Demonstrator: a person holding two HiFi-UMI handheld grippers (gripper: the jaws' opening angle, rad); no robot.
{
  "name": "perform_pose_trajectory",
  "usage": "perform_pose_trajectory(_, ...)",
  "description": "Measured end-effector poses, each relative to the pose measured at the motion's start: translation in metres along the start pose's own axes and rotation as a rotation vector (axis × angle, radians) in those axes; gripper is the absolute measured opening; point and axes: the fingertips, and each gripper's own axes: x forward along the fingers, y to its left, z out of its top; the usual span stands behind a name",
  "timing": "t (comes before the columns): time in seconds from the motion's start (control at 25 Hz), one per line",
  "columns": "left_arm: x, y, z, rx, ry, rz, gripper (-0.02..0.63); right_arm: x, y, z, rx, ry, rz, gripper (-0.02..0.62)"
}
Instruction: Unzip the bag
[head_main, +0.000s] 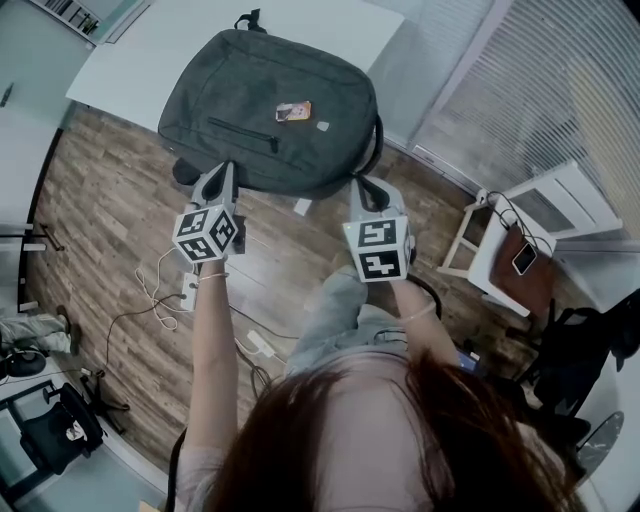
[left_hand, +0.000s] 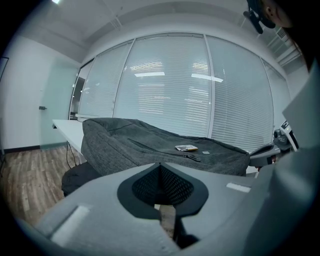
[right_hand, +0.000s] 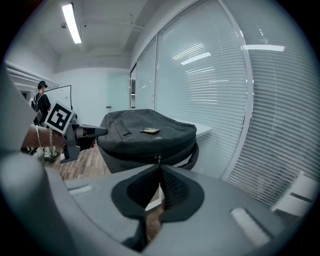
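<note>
Bag (head_main: 270, 110) lies flat on counter (head_main: 130, 60), at 12 o'clock in head view, near edge overhanging. L gripper (head_main: 224, 170) at its 7 o'clock: jaws together, empty. R gripper (head_main: 358, 183) at 5 o'clock: jaws together, empty, with zip pull (right_hand: 158, 159) just ahead of tips. Est.: soft fabric, prob. light, may drag w/ zip. Pinch pull w/ R; pin fabric beside zip w/ L.

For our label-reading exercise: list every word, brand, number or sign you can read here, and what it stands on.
No text can be read.
Small tag on the bag: print too small to read.
Left tool cube and right tool cube: square patterns only, no words.
</note>
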Motion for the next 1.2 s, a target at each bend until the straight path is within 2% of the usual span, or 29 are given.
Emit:
perform_pose_trajectory(0.64,0.000,-0.001,-0.002,0.015,-0.004,-0.008,0.008,0.009,-0.021,0.006,-0.031,0.035,0.018,0.012)
perform_pose_trajectory(1.2,0.001,-0.006,-0.003,0.062,0.012,-0.052,0.008,0.024,-0.046,0.012,-0.045,0.081,0.029,0.012)
